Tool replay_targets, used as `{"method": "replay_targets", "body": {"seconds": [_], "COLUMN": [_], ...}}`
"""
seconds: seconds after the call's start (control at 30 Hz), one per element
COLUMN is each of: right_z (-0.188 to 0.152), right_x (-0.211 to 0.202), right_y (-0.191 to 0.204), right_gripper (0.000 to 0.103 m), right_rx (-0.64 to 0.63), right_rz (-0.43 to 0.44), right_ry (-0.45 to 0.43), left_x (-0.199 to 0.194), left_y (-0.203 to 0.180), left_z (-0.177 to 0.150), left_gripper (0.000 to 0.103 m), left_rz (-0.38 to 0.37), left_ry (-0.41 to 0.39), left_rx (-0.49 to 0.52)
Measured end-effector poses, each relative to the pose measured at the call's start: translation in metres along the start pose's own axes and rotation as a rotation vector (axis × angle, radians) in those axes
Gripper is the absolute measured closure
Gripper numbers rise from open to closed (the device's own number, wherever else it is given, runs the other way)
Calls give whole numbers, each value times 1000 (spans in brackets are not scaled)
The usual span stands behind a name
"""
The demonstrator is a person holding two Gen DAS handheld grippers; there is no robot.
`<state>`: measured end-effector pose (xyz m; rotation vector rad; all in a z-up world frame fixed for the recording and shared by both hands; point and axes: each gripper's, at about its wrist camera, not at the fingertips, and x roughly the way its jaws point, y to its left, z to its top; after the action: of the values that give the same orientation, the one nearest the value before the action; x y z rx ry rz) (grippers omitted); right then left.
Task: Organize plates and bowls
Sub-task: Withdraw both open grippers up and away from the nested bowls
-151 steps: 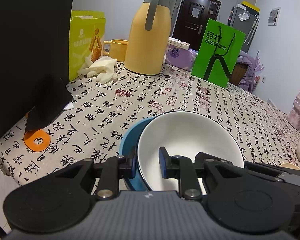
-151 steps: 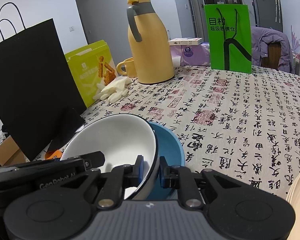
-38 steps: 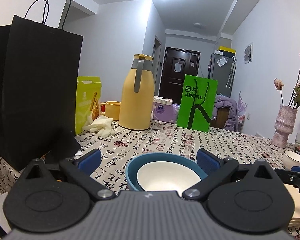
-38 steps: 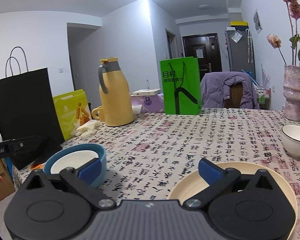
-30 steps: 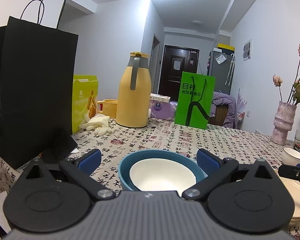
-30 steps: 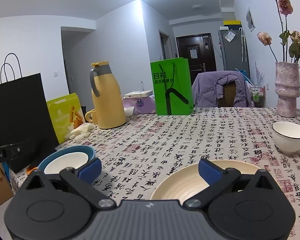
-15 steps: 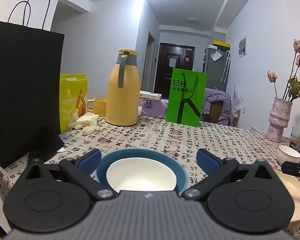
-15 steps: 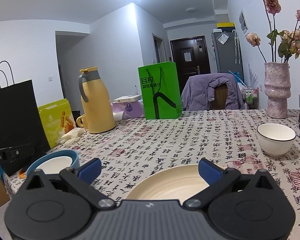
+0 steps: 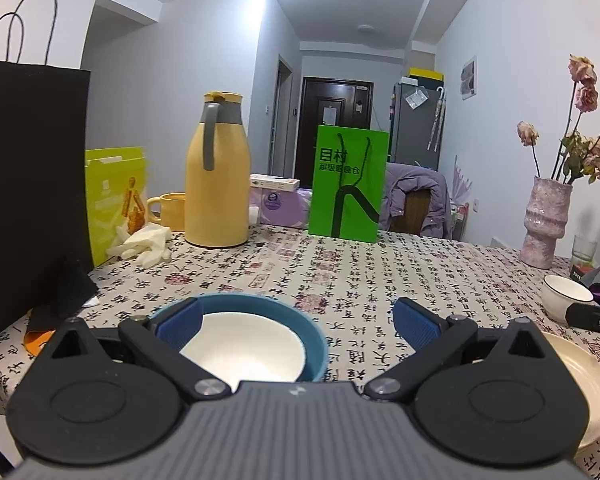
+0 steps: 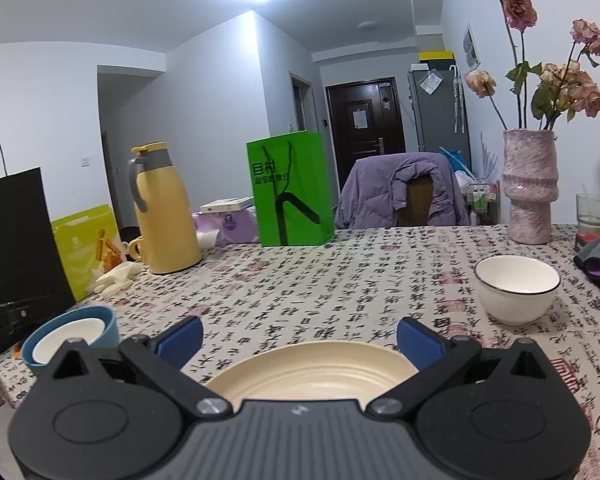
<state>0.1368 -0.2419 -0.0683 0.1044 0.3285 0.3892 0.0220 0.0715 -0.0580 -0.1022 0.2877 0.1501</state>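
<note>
A white bowl [image 9: 244,344] sits nested inside a blue bowl [image 9: 308,330] on the patterned tablecloth, just ahead of my left gripper [image 9: 298,320], which is open and empty. The same stack shows at the left of the right wrist view [image 10: 70,334]. A cream plate [image 10: 316,374] lies right in front of my right gripper [image 10: 300,338], which is open and empty; the plate also shows in the left wrist view [image 9: 580,372]. A small white bowl with a dark rim [image 10: 516,288] stands to the right, also in the left wrist view [image 9: 566,296].
A black paper bag [image 9: 32,184] stands at the left edge. Behind are a yellow-green box [image 9: 114,204], white gloves [image 9: 144,244], a yellow mug [image 9: 168,210], a yellow thermos [image 9: 216,176], a green bag [image 9: 346,188], and a pink vase [image 10: 530,188] at the right.
Both grippers let go of the nested bowls, opened and drew back. Both views have swung right: the bowl stack has slid left, and the cream plate now sits centred before the right gripper.
</note>
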Motion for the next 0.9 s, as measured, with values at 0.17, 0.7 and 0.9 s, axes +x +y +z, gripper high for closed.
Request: {"method": "replay_targets", "body": {"seconds": [0.17, 0.7, 0.9], "right_z": [3, 24, 36], "right_x": [3, 15, 20], "right_y": [-16, -56, -67], "right_gripper": [0, 0, 0], "right_rx": [10, 26, 18], "right_rz": [-15, -39, -38], "right_ry": [-5, -37, -44], "left_x": [7, 30, 37], "left_y": [-11, -56, -75], "left_z": [2, 18, 24], "left_gripper": [0, 0, 0], "left_rz": [-13, -52, -67], "left_ry": [9, 0, -19], "left_rx": [2, 32, 46]}}
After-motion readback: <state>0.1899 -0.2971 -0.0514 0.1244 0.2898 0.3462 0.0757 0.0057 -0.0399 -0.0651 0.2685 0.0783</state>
